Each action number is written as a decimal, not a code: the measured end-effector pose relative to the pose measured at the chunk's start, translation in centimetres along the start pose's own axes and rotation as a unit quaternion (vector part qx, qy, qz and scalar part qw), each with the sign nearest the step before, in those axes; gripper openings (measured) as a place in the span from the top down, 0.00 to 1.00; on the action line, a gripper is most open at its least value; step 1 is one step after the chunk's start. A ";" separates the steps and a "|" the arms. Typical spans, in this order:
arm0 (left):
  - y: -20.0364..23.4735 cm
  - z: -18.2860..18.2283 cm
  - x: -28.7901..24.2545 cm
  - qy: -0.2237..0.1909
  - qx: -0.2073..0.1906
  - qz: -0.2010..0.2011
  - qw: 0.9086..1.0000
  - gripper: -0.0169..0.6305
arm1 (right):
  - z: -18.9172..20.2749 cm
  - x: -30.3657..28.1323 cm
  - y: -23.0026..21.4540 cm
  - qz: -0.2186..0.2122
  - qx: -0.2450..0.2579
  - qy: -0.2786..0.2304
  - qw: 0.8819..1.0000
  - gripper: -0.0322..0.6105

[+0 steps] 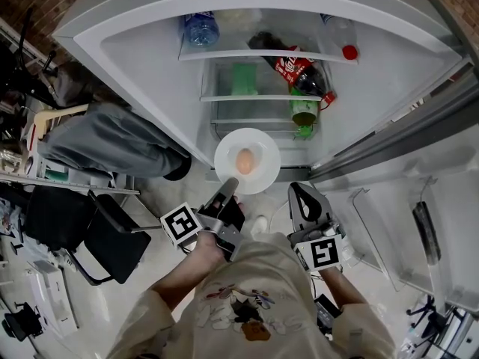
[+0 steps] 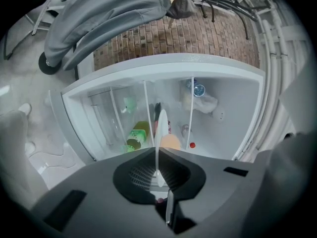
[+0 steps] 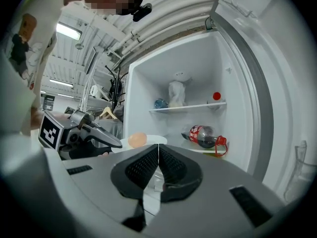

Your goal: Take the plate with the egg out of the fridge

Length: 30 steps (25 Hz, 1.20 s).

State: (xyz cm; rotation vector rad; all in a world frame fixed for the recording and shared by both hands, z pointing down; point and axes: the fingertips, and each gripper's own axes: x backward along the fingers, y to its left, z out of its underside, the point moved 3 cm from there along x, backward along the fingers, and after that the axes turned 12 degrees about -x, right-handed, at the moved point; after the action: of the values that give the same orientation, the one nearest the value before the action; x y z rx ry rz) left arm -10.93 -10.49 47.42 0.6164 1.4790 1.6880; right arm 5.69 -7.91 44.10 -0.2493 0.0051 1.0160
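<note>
Now left gripper (image 1: pixel 229 188) jaws pinching plate (image 1: pixel 263 145) rim at 7 o'clock; right gripper (image 1: pixel 302 195) jaws closed, empty. Risk: one-sided pinch letting plate tilt, loose egg (image 1: pixel 245 160) rolling off.

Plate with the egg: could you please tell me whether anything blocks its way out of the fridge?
Nothing visible does. The left gripper holds the plate by its rim before the open fridge; the bottles lie behind it, and the shut, empty right gripper is off to one side.
</note>
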 end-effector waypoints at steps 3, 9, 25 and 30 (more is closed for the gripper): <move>-0.1 0.3 0.5 0.003 0.000 -0.002 1.000 0.95 | -0.3 0.4 0.5 -0.002 0.002 -0.004 1.000 0.94; 0.5 0.8 1.5 0.006 0.007 -0.014 1.000 0.95 | -1.8 0.6 1.1 0.012 -0.012 -0.034 0.999 0.94; 0.6 1.3 2.4 0.005 0.013 -0.020 1.000 0.95 | -1.0 0.7 0.5 0.013 0.005 0.000 1.000 0.94; 0.4 1.3 2.2 0.005 0.012 -0.021 1.000 0.95 | -1.2 0.6 0.1 0.011 0.004 -0.002 1.000 0.94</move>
State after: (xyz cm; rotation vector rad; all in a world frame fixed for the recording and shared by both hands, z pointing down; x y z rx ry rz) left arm -11.22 -7.95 47.82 0.5875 1.5113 1.6457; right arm 6.03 -7.57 42.83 -0.2411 0.0087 1.0377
